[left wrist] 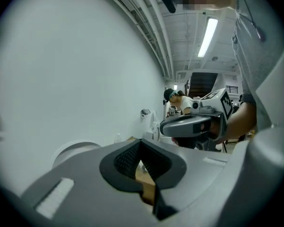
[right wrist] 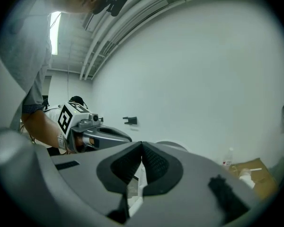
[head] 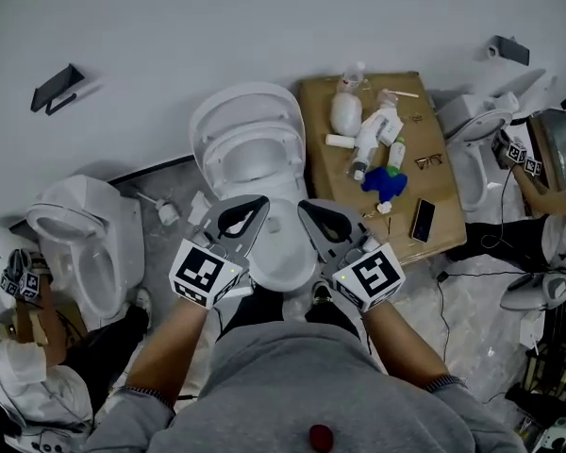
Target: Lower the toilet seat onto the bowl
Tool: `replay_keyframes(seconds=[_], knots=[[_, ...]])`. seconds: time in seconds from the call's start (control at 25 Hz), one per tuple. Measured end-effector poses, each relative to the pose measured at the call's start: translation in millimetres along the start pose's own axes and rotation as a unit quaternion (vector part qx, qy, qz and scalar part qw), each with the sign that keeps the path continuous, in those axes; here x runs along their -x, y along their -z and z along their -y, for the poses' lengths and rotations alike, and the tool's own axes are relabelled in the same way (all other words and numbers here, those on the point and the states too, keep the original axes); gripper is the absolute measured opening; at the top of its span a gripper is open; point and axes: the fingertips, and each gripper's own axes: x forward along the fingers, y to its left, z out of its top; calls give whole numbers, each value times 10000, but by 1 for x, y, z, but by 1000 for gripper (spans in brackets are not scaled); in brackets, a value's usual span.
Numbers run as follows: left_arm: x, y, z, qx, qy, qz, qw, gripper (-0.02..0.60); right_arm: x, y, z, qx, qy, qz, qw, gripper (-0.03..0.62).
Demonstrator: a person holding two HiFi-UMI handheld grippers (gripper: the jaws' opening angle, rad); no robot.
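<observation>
From above, the toilet seat (head: 250, 154) stands raised against its lid by the wall. The bowl (head: 285, 260) lies uncovered under the hovering left tongs (head: 256, 206) and right tongs (head: 308, 211).

In the left gripper view, the left tongs (left wrist: 141, 150) are pinched together, empty.

In the right gripper view, the right tongs (right wrist: 142, 151) are likewise closed on nothing.

Lowering looks not yet begun. The next move calls for reaching the seat's rim and tipping it forward gently.

Head view: on my head, steeply down, close over the white ceramic toilet (head: 250, 159).
Left gripper view: along my jaws, rightward, catches my right gripper (left wrist: 164, 126).
Right gripper view: leftward, catches my left gripper (right wrist: 128, 138).
Shared: plain white wall (left wrist: 75, 79).
</observation>
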Motion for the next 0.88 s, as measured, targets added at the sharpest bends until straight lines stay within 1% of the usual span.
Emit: replay_keyframes(seconds=[0.2,0.28,0.4,0.48,0.56,0.68,0.88], knots=[[-22,15,-36,-170,161,-336,9992,8,-31,12,18,16,342,-129,9993,14],[-28,19,-48,-235,225,-431,9985,9,-42,19,22,-1,402,-159,9991,14],[-34,25,-67,-487,245,-550,9970,9,-60,27,26,-22,466,-222,9987,14],[-37,35,-80,-604,267,-743,9950,9,-71,34,28,-66,520,-260,9983,14],[-41,50,-93,-635,327,-1043,9920,9,-82,41,28,-85,529,-324,9980,14],[-48,75,-112,-634,398,-1555,9850,11,-99,50,29,-63,502,-439,9978,14],[-62,96,-137,-868,440,-2057,9738,28,-119,58,29,-59,490,-555,9972,14]])
